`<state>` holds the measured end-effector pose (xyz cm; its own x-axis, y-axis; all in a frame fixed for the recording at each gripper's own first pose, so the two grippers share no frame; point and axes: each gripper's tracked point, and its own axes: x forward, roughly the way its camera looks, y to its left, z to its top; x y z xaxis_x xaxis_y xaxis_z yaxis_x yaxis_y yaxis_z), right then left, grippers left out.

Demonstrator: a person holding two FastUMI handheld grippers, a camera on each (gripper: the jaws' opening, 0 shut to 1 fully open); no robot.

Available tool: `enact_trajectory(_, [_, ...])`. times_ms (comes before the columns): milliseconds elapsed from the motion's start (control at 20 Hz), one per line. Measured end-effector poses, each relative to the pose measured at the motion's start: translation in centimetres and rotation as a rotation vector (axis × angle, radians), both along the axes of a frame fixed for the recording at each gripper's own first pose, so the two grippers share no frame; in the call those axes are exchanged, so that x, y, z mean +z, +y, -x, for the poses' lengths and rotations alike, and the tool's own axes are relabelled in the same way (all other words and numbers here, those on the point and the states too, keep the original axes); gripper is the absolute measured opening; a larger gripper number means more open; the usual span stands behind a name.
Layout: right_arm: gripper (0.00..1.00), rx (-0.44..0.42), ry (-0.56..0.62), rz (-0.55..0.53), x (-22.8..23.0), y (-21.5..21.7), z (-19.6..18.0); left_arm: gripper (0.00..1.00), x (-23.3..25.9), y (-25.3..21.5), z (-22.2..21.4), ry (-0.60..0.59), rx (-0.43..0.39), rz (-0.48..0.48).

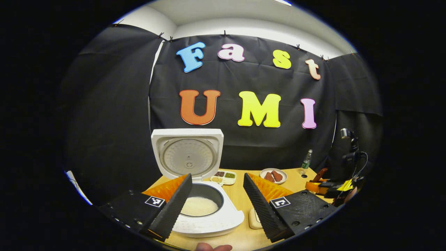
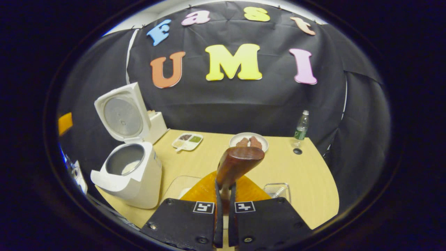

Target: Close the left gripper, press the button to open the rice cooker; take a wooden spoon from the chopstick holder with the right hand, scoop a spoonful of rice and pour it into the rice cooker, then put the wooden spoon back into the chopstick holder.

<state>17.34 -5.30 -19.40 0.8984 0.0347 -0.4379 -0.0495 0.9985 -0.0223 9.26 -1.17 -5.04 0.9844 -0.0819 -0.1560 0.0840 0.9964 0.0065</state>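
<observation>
Left gripper view is showing you the rice cooker (image 1: 209, 205) standing lid-up on the table (image 1: 240, 198), rice inside, your left gripper (image 1: 217, 204) spread wide before it. Your right gripper (image 2: 224, 223) is clamping the wooden spoon (image 2: 237, 164) upright.

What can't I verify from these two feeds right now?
- Whether the wooden spoon holds rice: in the right gripper view its bowl faces away.
- The chopstick holder: not identifiable.
- Contents of the divided tray and plate: too small.
- The rice cooker button: hidden behind the left tongs.
</observation>
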Motion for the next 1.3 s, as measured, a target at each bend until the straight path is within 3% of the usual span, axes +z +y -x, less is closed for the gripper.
enact_trajectory(200, [0.08,-0.018,0.059,0.162,-5.5,-0.2,-0.5,0.94,0.1,1.4,0.4,0.01,0.016,-0.02])
enact_trajectory(400, [0.06,-0.011,0.071,0.146,-7.1,1.8,-0.6,0.94,0.0,2.6,1.0,0.014,0.036,-0.01])
enact_trajectory(750, [0.09,0.045,0.134,-0.188,-7.5,8.3,-1.0,0.94,-1.1,4.6,2.4,0.058,0.078,-0.034])
enact_trajectory(1300, [0.08,-0.099,0.213,-0.67,-6.2,5.9,-0.7,0.94,-0.9,3.8,3.2,0.065,0.06,-0.035])
